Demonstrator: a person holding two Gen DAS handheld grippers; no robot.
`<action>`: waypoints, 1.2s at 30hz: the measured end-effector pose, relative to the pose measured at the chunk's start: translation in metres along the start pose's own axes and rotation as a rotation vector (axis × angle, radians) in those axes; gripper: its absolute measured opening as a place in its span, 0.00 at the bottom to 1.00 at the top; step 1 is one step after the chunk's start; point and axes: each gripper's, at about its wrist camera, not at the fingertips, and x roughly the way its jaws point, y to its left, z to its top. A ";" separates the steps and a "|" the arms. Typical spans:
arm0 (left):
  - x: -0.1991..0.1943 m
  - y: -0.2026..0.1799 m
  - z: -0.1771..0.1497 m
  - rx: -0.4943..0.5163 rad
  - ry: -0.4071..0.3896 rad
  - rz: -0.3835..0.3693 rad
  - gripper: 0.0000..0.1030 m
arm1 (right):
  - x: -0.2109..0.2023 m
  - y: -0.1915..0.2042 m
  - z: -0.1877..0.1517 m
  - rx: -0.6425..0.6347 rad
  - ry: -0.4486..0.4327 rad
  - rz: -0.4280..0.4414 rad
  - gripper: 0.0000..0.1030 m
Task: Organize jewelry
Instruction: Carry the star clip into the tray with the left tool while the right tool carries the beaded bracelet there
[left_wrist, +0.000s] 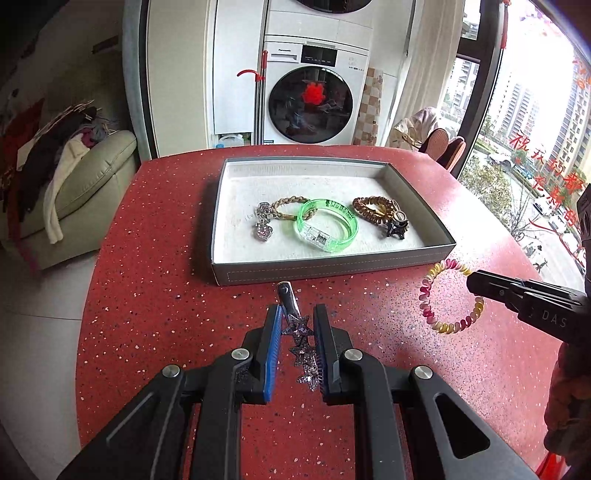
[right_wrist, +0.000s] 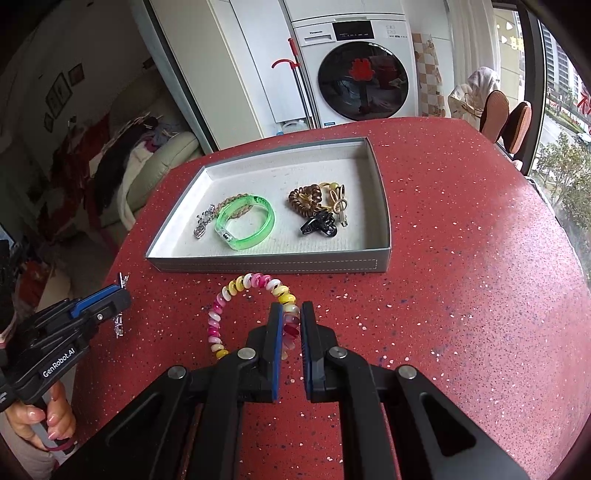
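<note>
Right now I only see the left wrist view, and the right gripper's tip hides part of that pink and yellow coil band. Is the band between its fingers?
Observer: Yes. On the right wrist view, the right gripper straddles the coil band, whose coils fill the gap between the pads.
Operator: What's the dark thing on the tray's right side?
Observer: A black claw clip, lying in front of the brown coil tie.
Operator: And my star clip?
Observer: Its ends stick out above and below the left gripper.
</note>
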 end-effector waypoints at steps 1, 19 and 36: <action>0.000 0.000 0.003 0.002 -0.006 0.000 0.35 | 0.001 -0.001 0.003 0.003 -0.002 0.002 0.10; 0.045 0.006 0.069 0.004 -0.037 0.035 0.35 | 0.038 -0.011 0.065 0.044 -0.014 -0.033 0.10; 0.089 -0.004 0.094 0.043 -0.034 0.102 0.35 | 0.071 -0.021 0.082 0.074 -0.006 -0.052 0.10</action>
